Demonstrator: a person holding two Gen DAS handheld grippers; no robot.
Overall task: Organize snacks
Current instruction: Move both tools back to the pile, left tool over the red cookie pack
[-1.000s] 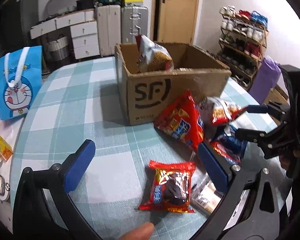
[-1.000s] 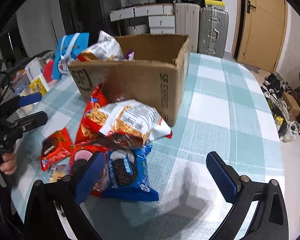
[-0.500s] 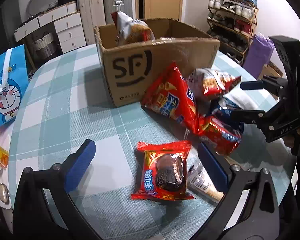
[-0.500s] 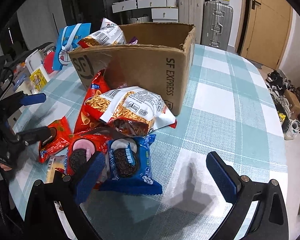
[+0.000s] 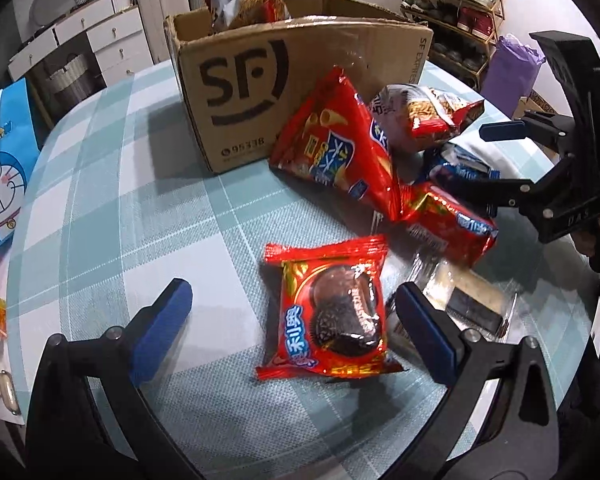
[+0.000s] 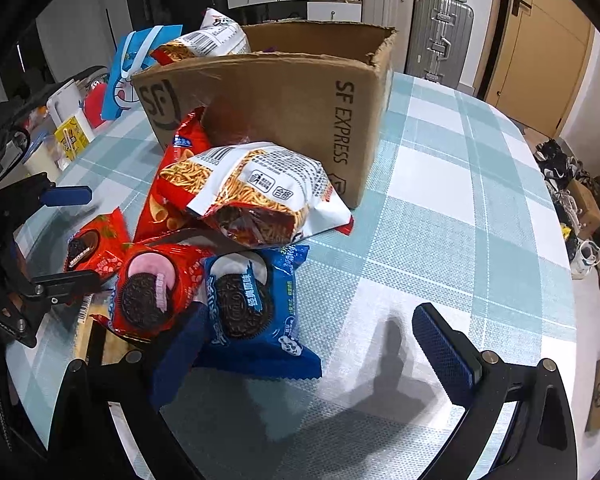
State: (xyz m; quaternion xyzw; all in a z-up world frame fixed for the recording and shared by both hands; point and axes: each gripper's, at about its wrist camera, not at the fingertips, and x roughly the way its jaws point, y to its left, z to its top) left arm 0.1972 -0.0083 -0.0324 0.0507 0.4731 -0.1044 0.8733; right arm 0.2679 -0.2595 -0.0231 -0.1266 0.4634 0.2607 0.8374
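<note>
Barely begun: one noodle bag [image 5: 244,2] in cardboard box [image 5: 300,92], upper frame; remaining snack packets [image 6: 236,264] still heaped on counter [image 5: 112,200]; left claw [image 5: 288,320], right claw [image 6: 312,344] both wide, empty.

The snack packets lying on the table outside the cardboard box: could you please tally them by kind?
Red cookie packets: 2, the red chocolate-cookie packet and the red pink-cream cookie packet.
Blue cookie packets: 1, the blue sandwich-cookie packet.
Red chip bags: 1, the red crisps bag.
White-and-red noodle-snack bags: 1.
Clear-wrapped bars: 1.
Total: 6.
</note>
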